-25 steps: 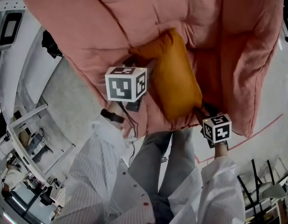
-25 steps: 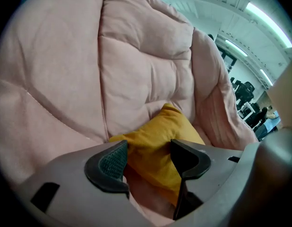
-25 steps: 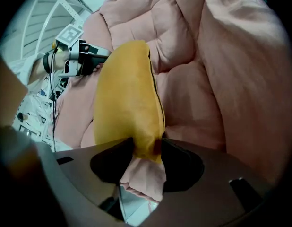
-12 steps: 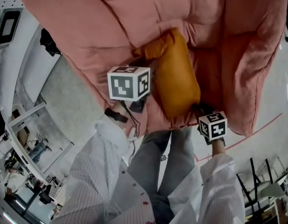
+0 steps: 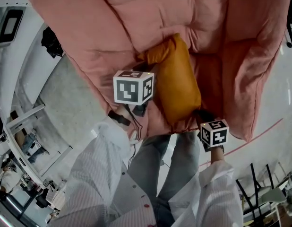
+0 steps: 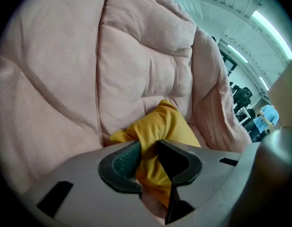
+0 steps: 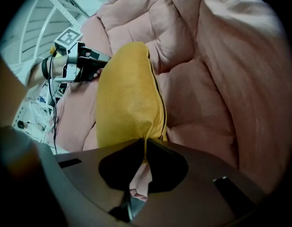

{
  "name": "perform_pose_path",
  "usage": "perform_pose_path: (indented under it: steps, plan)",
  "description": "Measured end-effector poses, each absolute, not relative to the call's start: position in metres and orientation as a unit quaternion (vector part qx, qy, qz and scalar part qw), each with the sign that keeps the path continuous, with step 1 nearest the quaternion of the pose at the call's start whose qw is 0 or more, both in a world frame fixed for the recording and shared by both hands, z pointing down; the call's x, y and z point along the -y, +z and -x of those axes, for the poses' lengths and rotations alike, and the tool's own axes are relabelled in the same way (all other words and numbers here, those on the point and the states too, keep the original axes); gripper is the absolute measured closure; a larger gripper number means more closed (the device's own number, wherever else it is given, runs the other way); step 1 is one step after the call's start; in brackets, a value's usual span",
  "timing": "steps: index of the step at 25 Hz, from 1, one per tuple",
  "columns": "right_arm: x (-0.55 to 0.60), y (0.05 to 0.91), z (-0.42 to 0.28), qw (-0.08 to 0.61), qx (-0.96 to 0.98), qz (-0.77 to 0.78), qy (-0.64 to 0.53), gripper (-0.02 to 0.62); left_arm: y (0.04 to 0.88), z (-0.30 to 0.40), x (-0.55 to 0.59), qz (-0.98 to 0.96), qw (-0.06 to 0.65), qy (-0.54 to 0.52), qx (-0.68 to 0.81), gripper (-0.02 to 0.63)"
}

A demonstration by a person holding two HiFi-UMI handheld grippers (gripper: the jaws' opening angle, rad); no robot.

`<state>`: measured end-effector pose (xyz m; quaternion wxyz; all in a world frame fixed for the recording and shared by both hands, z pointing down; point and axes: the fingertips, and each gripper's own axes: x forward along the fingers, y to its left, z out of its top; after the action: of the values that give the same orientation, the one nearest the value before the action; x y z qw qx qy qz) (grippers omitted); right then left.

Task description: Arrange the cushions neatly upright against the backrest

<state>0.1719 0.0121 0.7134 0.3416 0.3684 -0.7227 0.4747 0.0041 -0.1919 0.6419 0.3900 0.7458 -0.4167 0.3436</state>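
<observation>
**Pink sofa (image 5: pixel 113 13), orange cushion (image 5: pixel 179 84) gripped at both ends**

The cushion sits on the seat, not yet squared against the backrest. The left gripper (image 6: pixel 148 150) and right gripper (image 7: pixel 142 145) have just closed their fingers, pinching opposite corners, probably for an even lift.

No text, label, number or sign can be read.

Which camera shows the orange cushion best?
The head view: the whole orange cushion lies on the sofa. The right gripper view shows its long side and zip, one corner pinched by the right hand-held gripper. The left gripper view shows a bunched corner in the left hand-held gripper. Both have just been closing.
</observation>
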Motion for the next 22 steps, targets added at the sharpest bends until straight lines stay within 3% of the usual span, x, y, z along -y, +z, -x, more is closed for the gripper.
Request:
perform_pose_path:
  steps: [8,22]
  plan:
    - [-0.008,0.700,-0.188,0.308,0.711,-0.397,0.492,0.572,0.641,-0.006,0.190,-0.734,0.389,0.345,0.436,0.480]
    - [0.044,0.633,-0.251,0.375,0.748,-0.375,0.398,0.575,0.599,-0.002,0.153,-0.690,0.422,0.298,0.508,0.508]
